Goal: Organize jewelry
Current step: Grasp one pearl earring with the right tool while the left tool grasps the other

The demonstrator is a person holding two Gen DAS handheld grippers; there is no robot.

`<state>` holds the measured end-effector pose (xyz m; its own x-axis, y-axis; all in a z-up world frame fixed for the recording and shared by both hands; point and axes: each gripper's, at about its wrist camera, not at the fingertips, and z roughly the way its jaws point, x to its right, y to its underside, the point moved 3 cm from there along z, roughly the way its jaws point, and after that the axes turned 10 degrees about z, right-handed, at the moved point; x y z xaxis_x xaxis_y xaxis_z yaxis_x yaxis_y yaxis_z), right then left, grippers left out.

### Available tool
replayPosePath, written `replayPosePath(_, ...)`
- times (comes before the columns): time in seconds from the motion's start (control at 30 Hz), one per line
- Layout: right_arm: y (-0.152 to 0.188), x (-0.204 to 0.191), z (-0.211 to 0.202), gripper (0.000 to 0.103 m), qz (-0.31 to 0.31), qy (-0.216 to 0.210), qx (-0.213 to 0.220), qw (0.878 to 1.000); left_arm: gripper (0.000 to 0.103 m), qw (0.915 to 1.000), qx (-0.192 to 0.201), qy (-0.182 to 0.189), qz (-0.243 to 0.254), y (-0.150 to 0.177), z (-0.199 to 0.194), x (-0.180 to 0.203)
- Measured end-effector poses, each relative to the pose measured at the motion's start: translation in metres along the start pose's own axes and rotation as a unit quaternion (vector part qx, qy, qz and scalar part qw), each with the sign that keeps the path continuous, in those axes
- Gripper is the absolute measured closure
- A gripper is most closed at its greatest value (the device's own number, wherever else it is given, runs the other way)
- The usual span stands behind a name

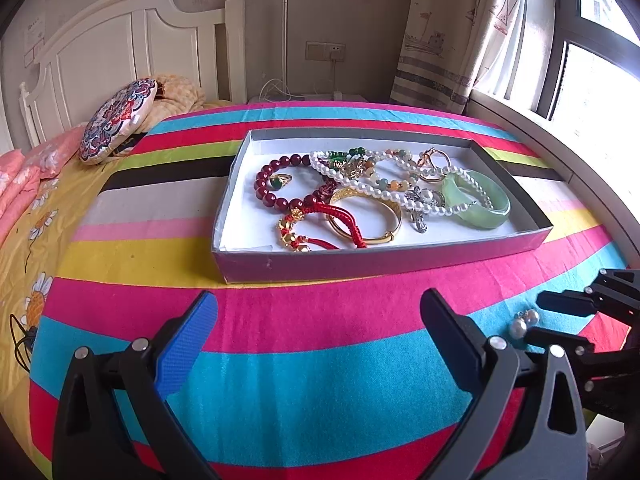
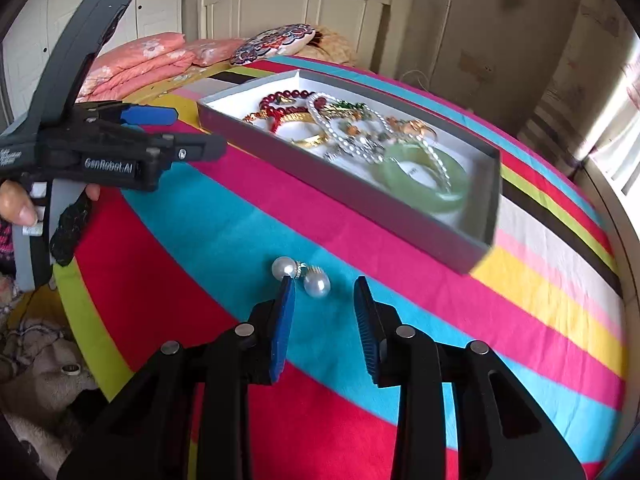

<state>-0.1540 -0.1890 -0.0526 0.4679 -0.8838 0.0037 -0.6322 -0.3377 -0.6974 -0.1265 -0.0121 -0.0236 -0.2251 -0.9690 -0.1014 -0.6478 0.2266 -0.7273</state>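
Blue-padded fingers (image 2: 282, 332) of the right gripper (image 2: 325, 308) fill the foreground of its own view, jaws partly open with a clear gap between the pads. Two pearl earrings (image 2: 302, 276) lie on the turquoise stripe of the striped cloth (image 2: 520, 320) just ahead of the tips; the left fingertip sits against the nearer pearl, while the other pearl lies in the mouth of the gap, and neither is clamped. The left gripper (image 1: 320, 320) hovers above the cloth with its jaws spread wide and nothing between them. Beyond it rests a shallow grey tray (image 1: 380, 264) holding the sorted jewelry: a red bead bracelet (image 1: 276, 184), a gold bangle (image 1: 372, 220), pearl strands (image 1: 360, 176) and a green jade bangle (image 1: 476, 200). From the left wrist the earrings (image 1: 524, 322) appear only as small shapes at the right edge, between the right gripper's dark fingers (image 1: 560, 302), and a window (image 1: 592, 60) and curtain (image 1: 460, 32) show behind. Only the right wrist view shows the person's hand (image 2: 16, 204) on the left gripper's handle (image 2: 112, 152), and folded pink bedding (image 2: 152, 56) near the headboard (image 2: 304, 0).
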Motion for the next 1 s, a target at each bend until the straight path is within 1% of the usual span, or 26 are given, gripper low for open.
replayPosePath(0.07,-0.003,-0.003,0.003,0.089,0.000,-0.003,-0.001,1.000,0.003,0.9998,0.005,-0.011,0.015,0.000,-0.004,0.006)
replayPosePath(0.13,-0.003,-0.004,0.003,0.089,0.002,-0.005,-0.001,1.000,0.003,0.9991,0.014,-0.012,0.039,0.001,-0.013,0.017)
replayPosePath(0.2,0.001,-0.001,0.000,0.089,0.013,-0.018,0.002,1.000,0.003,0.9976,0.009,0.026,0.064,0.004,-0.018,0.037)
replayPosePath(0.23,0.003,0.003,-0.002,0.089,0.023,-0.028,0.002,0.999,0.003,0.9965,0.007,0.039,0.074,0.005,-0.020,0.046)
replayPosePath(0.3,0.007,0.009,-0.005,0.089,0.034,-0.033,0.002,0.999,0.003,0.9935,0.004,0.046,0.104,0.006,-0.020,0.066)
replayPosePath(0.37,0.009,0.010,-0.007,0.089,0.029,-0.026,0.005,0.999,0.003,0.9893,-0.003,0.051,0.136,0.003,-0.016,0.086)
replayPosePath(0.4,0.009,0.008,-0.007,0.089,0.026,-0.022,0.007,0.999,0.003,0.9882,-0.006,0.054,0.143,0.003,-0.013,0.091)
replayPosePath(0.43,0.009,0.006,-0.008,0.088,0.019,-0.016,0.010,1.000,0.009,0.9877,-0.008,0.060,0.144,0.001,-0.011,0.094)
replayPosePath(0.5,0.010,0.009,-0.009,0.089,0.022,-0.013,0.012,1.000,0.010,0.9873,-0.017,0.072,0.141,-0.001,-0.006,0.097)
replayPosePath(0.57,0.011,0.019,-0.013,0.088,0.042,-0.010,0.019,0.999,0.019,0.9842,-0.023,0.084,0.154,-0.001,-0.004,0.103)
replayPosePath(0.6,0.011,0.024,-0.015,0.088,0.054,-0.010,0.023,0.998,0.022,0.9821,-0.025,0.090,0.164,0.000,-0.004,0.105)
replayPosePath(0.67,0.012,0.037,-0.020,0.088,0.077,-0.007,0.031,0.996,0.035,0.9756,-0.029,0.105,0.190,0.002,0.000,0.115)
replayPosePath(0.73,0.014,0.045,-0.022,0.088,0.090,-0.005,0.033,0.995,0.041,0.9705,-0.028,0.114,0.211,0.003,0.001,0.122)
replayPosePath(0.8,0.016,0.048,-0.023,0.088,0.094,-0.006,0.033,0.995,0.043,0.9672,-0.024,0.118,0.224,0.000,0.002,0.128)
replayPosePath(0.83,0.016,0.047,-0.023,0.088,0.093,-0.006,0.033,0.995,0.051,0.9659,-0.025,0.122,0.227,0.000,0.003,0.131)
replayPosePath(0.87,0.017,0.046,-0.023,0.088,0.091,-0.005,0.033,0.995,0.064,0.9634,-0.026,0.136,0.229,-0.001,0.004,0.133)
replayPosePath(0.9,0.017,0.045,-0.022,0.088,0.089,-0.003,0.032,0.995,0.072,0.9590,-0.031,0.165,0.229,-0.002,0.004,0.135)
replayPosePath(0.93,0.017,0.045,-0.022,0.088,0.088,-0.001,0.032,0.996,0.084,0.9571,-0.033,0.174,0.229,-0.002,0.003,0.136)
replayPosePath(0.97,0.018,0.045,-0.022,0.088,0.088,-0.001,0.033,0.996,0.089,0.9561,-0.034,0.172,0.234,-0.001,0.003,0.138)
replayPosePath(1.0,0.018,0.045,-0.023,0.088,0.089,-0.002,0.034,0.995,0.090,0.9552,-0.032,0.166,0.243,0.000,0.001,0.139)
